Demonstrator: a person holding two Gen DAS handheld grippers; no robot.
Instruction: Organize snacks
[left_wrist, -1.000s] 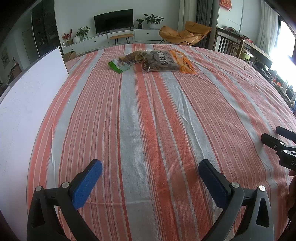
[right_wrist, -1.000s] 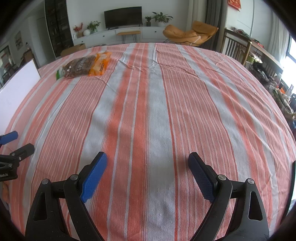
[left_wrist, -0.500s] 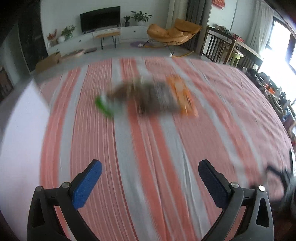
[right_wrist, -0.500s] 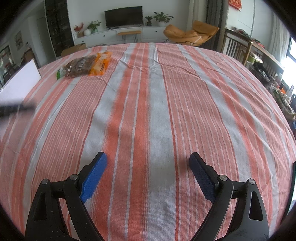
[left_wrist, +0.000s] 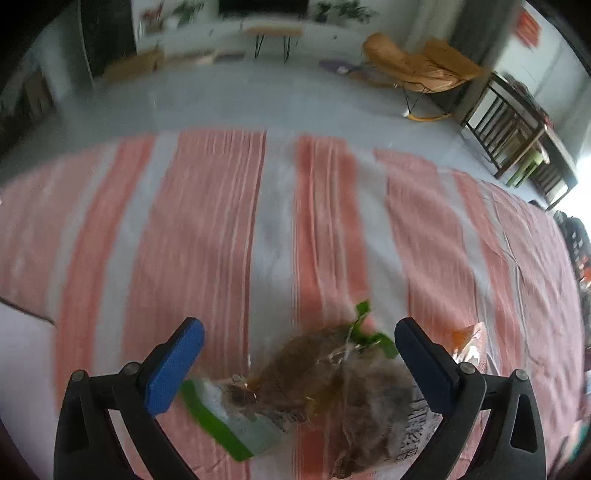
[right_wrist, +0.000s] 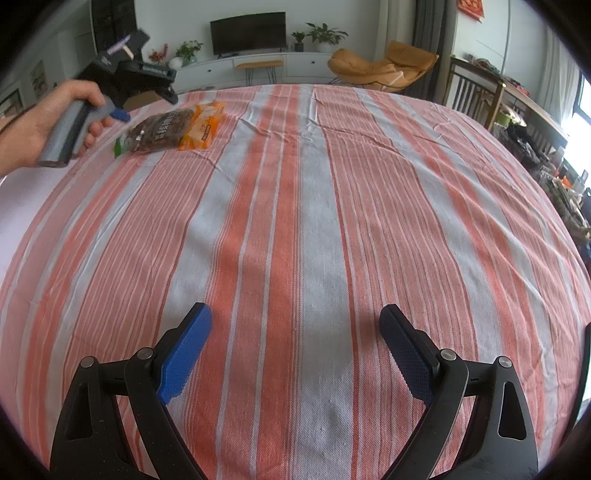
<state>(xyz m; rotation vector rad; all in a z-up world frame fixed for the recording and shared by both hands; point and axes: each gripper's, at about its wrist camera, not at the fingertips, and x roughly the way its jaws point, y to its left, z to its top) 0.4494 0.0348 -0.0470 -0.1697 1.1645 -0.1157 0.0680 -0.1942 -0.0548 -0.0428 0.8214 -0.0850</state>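
Left wrist view: left claw (left_wrist: 299, 341) spread wide, blue-padded fingers (left_wrist: 175, 365) poised over the snack pile, nothing pinched. Clear plastic bag of brown snacks (left_wrist: 332, 373) lying between the fingers on the orange-and-white striped tabletop (left_wrist: 207, 229). Green-edged clear packet (left_wrist: 229, 424) partly under the brown bag, toward the left finger. Orange snack packet (left_wrist: 467, 341) just outside the right finger. Heavily blurred, print unreadable.

Right wrist view: right claw (right_wrist: 295, 326) also wide open, empty, low over bare striped cloth near the front edge. Same three packets bunched together at far left of the tabletop, well apart from this claw. Hand (right_wrist: 40, 125) gripping the grey handle of the left tool, held just beside the pile.
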